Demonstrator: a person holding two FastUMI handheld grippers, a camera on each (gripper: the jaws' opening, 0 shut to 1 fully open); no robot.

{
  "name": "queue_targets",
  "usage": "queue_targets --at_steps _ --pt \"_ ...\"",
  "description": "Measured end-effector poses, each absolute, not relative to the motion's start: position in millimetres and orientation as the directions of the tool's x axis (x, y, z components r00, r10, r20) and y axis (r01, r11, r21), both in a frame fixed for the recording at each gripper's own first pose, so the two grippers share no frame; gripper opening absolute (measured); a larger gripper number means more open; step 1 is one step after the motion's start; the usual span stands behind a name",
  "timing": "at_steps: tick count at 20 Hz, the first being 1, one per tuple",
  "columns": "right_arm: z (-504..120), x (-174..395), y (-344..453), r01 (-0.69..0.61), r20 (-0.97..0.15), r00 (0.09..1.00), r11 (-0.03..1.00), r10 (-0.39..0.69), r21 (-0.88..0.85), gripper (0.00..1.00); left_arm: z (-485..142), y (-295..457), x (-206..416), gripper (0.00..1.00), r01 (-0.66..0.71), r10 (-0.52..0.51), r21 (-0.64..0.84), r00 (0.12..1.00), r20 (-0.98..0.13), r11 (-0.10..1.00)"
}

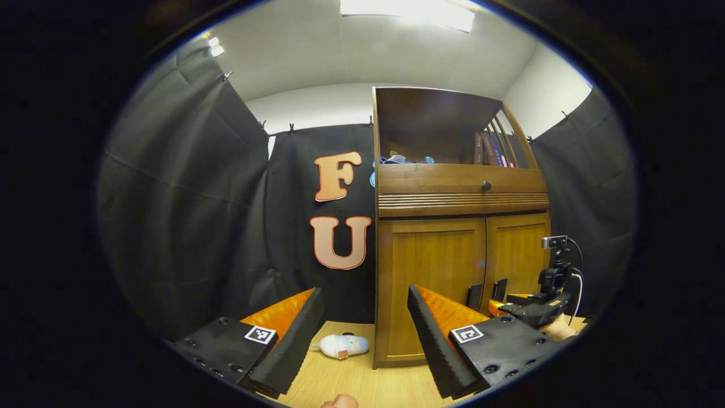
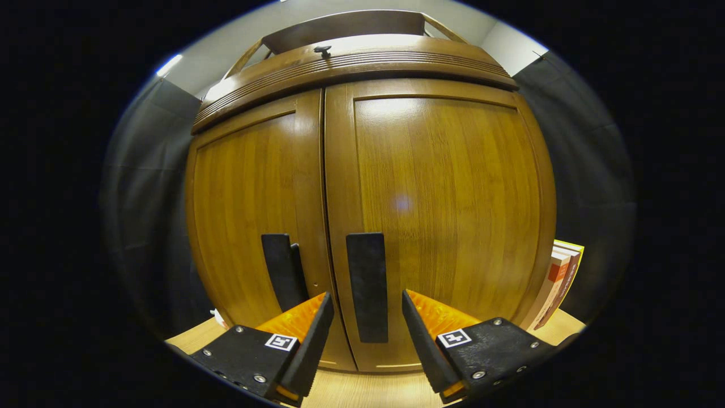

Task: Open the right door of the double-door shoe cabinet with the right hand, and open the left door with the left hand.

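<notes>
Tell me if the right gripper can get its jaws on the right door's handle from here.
Probably yes. The right gripper is open, its jaws straddling the right handle on the shut right door, with nothing between them.

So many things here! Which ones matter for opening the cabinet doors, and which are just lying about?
For the job: right door, its black handle; left door, its handle; right gripper; left gripper.

Lying about: soft toy, shelf books, leaning books.

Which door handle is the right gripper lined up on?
The right door's handle: it sits between the open right gripper's fingers, while the left handle lies off to the side.
</notes>
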State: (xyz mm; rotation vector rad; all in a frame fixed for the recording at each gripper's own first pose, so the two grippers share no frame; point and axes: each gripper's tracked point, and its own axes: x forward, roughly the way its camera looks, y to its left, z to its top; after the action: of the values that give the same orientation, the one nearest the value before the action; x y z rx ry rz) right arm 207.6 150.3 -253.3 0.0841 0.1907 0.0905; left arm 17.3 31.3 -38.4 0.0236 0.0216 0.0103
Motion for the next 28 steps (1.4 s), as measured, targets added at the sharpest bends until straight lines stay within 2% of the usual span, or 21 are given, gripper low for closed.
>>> queue_targets --at_steps 1,3,4,5,6,7,9,10,11,13,14,15,16,17,18,25,26,27,28 --pt "-254 212 149 -0.077 -0.185 0.978 0.993 0.092 0.087 0.73 -40 33 19 0.96 -0.011 0.012 0.019 1.0 -0.026 1.0" --pt "-254 219 148 -0.069 -0.183 0.98 0.994 0.083 0.083 0.69 -44 35 23 0.95 -0.016 0.017 0.02 0.999 -0.036 1.0" --pt "-254 221 149 -0.074 -0.184 0.979 0.994 0.088 0.084 0.74 -45 36 24 0.96 -0.02 0.021 0.028 0.999 -0.037 0.999" --pt "-255 222 151 -0.077 -0.186 0.978 0.993 0.092 0.084 0.58 -45 36 25 0.97 -0.026 0.027 0.038 0.999 -0.036 0.999" --pt "-256 223 151 -0.077 -0.189 0.978 0.994 0.091 0.082 0.67 -44 36 25 0.96 -0.03 0.032 0.046 0.999 -0.032 0.998" --pt "-257 224 150 -0.077 -0.191 0.977 0.994 0.092 0.081 0.55 -43 35 26 0.96 -0.029 0.031 0.048 0.999 -0.029 0.998" --pt "-258 225 150 -0.076 -0.199 0.976 0.993 0.092 0.087 0.46 -42 29 26 0.96 -0.023 0.024 0.045 0.999 -0.028 0.999" --pt "-258 225 151 -0.081 -0.203 0.974 0.992 0.099 0.095 0.49 -42 28 24 0.96 -0.023 0.024 0.046 0.999 -0.028 0.999" --pt "-258 225 151 -0.08 -0.206 0.974 0.992 0.099 0.101 0.38 -40 28 23 0.96 -0.026 0.027 0.049 0.999 -0.028 0.998" --pt "-259 224 151 -0.082 -0.208 0.973 0.992 0.101 0.094 0.35 -38 27 20 0.97 -0.03 0.031 0.05 0.999 -0.026 0.998" --pt "-259 221 150 -0.08 -0.209 0.973 0.992 0.098 0.095 0.29 -38 26 20 0.96 -0.031 0.032 0.047 0.999 -0.025 0.998" --pt "-259 217 150 -0.077 -0.21 0.973 0.992 0.096 0.099 0.27 -38 27 19 0.96 -0.035 0.036 0.045 0.999 -0.026 0.998" --pt "-258 212 149 -0.079 -0.209 0.973 0.992 0.098 0.098 0.36 -39 27 18 0.96 -0.04 0.041 0.042 0.999 -0.029 0.998" --pt "-256 207 148 -0.086 -0.204 0.973 0.992 0.104 0.094 0.24 -41 28 17 0.96 -0.044 0.045 0.038 0.998 -0.034 0.998" --pt "-255 199 147 -0.094 -0.202 0.973 0.991 0.111 0.092 0.29 -42 28 17 0.96 -0.047 0.048 0.035 0.998 -0.036 0.998" --pt "-243 136 126 -0.152 -0.201 0.965 0.983 0.17 0.1 0.28 -55 13 12 0.97 -0.036 0.038 0.033 0.997 -0.061 0.999" --pt "-241 126 121 -0.157 -0.2 0.964 0.983 0.174 0.096 0.24 -56 9 11 0.97 -0.028 0.03 0.029 0.997 -0.065 0.999" --pt "-239 119 116 -0.161 -0.197 0.965 0.983 0.176 0.093 0.28 -57 5 10 0.97 -0.02 0.022 0.026 0.997 -0.068 0.999" --pt "-237 111 111 -0.162 -0.194 0.965 0.982 0.178 0.091 0.28 -57 3 8 0.96 -0.016 0.018 0.025 0.997 -0.069 1.0"
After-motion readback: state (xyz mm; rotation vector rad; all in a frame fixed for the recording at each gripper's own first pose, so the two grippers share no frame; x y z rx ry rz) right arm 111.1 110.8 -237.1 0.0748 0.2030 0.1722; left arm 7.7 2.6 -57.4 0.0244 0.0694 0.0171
